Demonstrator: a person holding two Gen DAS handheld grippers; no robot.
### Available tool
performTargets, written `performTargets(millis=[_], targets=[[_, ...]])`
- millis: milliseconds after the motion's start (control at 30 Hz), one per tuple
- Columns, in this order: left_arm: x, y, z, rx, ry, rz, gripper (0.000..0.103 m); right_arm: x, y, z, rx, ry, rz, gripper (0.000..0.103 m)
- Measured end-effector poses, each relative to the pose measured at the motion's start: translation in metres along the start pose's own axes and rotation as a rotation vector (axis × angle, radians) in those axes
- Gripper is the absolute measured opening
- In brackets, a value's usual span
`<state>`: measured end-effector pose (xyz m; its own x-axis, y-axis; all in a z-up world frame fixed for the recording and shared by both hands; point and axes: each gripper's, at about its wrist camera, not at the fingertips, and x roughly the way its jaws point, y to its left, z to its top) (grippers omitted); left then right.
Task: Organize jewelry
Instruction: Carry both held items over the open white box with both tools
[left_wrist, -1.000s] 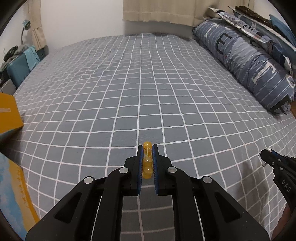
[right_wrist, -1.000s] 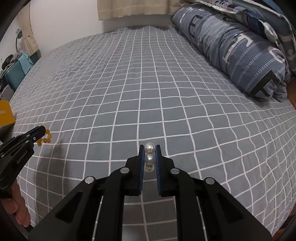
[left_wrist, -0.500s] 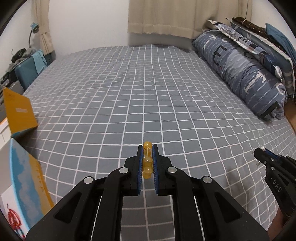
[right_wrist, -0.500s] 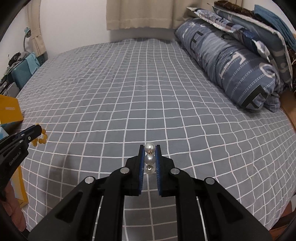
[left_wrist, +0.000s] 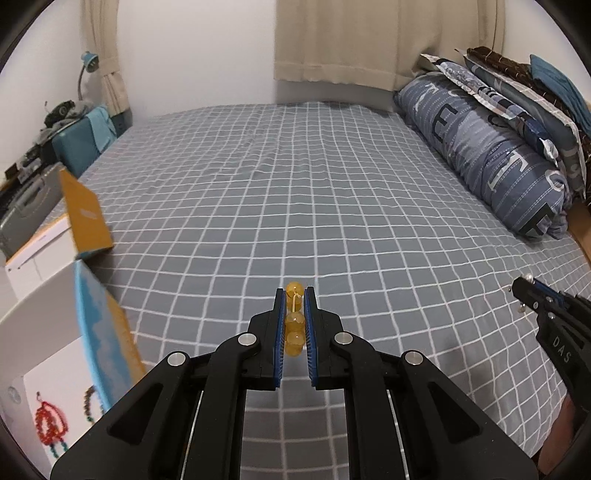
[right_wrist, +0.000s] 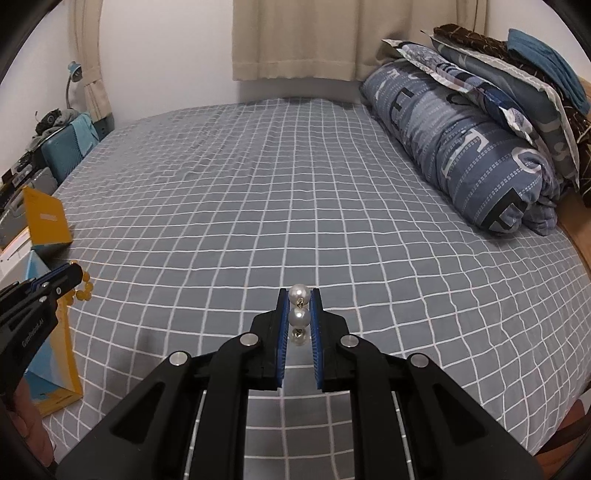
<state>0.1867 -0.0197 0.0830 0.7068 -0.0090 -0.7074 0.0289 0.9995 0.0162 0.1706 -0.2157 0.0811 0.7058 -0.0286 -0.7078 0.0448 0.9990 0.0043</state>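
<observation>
1. Between the pads of the left gripper, in the left wrist view, sits a string of yellow beads. The gripper is squeezed shut on it, and the beads run in a line along the fingers, above the bed.
2. Low and to the left lies an open box with a red bracelet inside. I think the beads go there, so the left hand is the nearer one. Only this view shows inside the box.
3. Over in the right wrist view, the right gripper is pinched shut on a string of white pearls, also lined up along its fingers.
4. Only this view shows the yellow beads dangling loose under the left gripper, close to the box's yellow flap.
</observation>
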Motion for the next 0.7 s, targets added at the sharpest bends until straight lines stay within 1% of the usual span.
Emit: performTargets(millis=[167,400,533,700], targets=[[-0.020,0.022,-0.015,-0.018,-0.001,0.034,0.009,-0.011,0.023,-0.006,-0.030,-0.004,0.026,0.010],[-0.053,0.051,-0.024,-0.059,-0.020,0.072,0.009,-0.025,0.067,-0.014,-0.086,-0.002,0.080,0.010],[-0.074,0.071,-0.032,-0.092,-0.034,0.093,0.009,-0.036,0.099,-0.014,-0.121,-0.011,0.127,0.010],[-0.096,0.103,-0.045,-0.139,-0.039,0.140,0.009,-0.047,0.144,-0.017,-0.171,-0.023,0.172,0.010]])
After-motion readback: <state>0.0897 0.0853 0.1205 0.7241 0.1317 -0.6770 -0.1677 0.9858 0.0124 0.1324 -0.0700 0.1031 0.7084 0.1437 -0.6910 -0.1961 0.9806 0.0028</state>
